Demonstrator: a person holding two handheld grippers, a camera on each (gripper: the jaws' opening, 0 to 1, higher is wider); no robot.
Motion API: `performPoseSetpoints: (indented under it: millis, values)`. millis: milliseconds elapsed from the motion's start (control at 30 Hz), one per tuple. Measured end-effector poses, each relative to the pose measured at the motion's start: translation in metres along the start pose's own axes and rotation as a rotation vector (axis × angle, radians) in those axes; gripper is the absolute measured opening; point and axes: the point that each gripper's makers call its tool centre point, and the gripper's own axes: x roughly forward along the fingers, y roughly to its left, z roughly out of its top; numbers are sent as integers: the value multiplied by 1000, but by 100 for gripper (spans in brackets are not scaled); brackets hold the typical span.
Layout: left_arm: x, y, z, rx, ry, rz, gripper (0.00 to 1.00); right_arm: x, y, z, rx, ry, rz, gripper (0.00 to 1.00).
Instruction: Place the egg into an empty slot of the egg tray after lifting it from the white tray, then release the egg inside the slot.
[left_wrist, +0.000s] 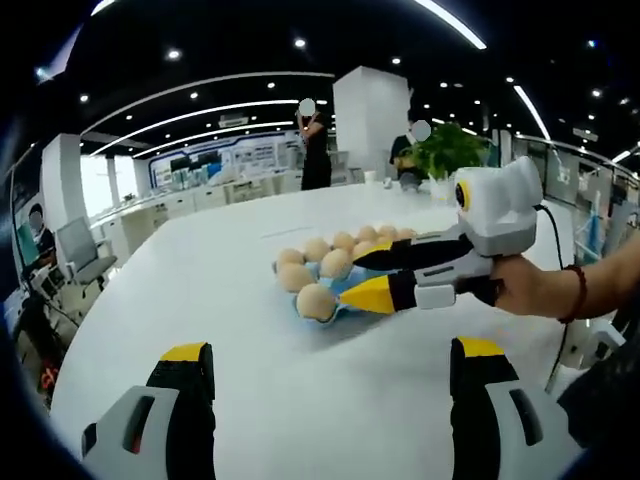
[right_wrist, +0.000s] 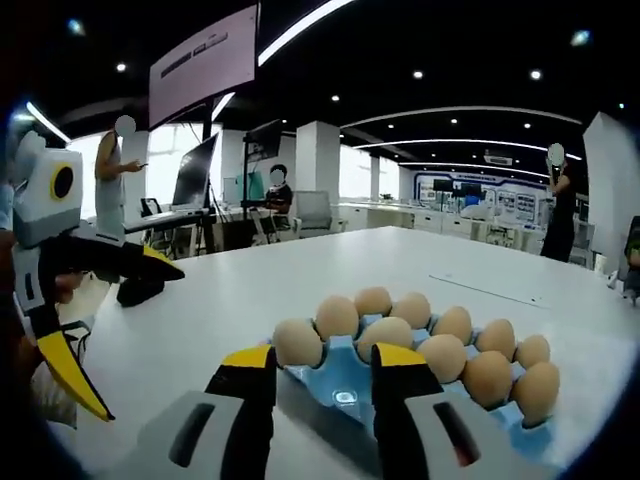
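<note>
Blue egg tray (right_wrist: 345, 385) between right tool (right_wrist: 325, 365) tips | right released | left tool (left_wrist: 330, 355) released

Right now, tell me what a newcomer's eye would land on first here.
First, the blue egg tray loaded with brown eggs on the white table, close ahead in the right gripper view. Then the right gripper, reaching over that tray from the right in the left gripper view, jaws apart around an empty slot. The left gripper hovers open short of it.

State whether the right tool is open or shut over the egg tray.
Open. In the right gripper view the right tool has its two yellow tips apart over the blue egg tray, with an empty slot showing between them and no egg gripped.
</note>
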Motion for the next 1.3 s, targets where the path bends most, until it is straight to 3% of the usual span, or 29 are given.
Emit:
performPoseSetpoints:
  millis: [100,167,267,333,400,467,667,733,900,1300]
  values:
    - [4,9,-5,24,22,2,100,-3,-2,-1,13,9,-1,41]
    - [5,4,-8,26,38,2,100,-6,-3,-1,9,12,-7,41]
    - [4,-6,-5,14,26,-22,100,-9,-5,-1,9,18,-8,42]
    - [3,-3,1,0,12,-38,100,-13,-6,1,4,15,-10,42]
    - [1,-12,15,-51,-56,-88,100,-16,-8,3,7,17,-14,43]
    - [0,-16,19,-57,-76,-118,100,-21,-12,4,9,30,-21,44]
    - [3,-24,18,1,-46,-162,100,-41,-24,4,2,42,-66,44]
    - [1,-26,20,1,-68,-185,100,-46,-27,4,12,46,-74,45]
    - [3,-17,21,-24,-73,-172,100,-64,-42,-3,20,65,-132,45]
    - [2,-23,22,-10,-82,-187,100,-104,-78,-5,27,58,-262,46]
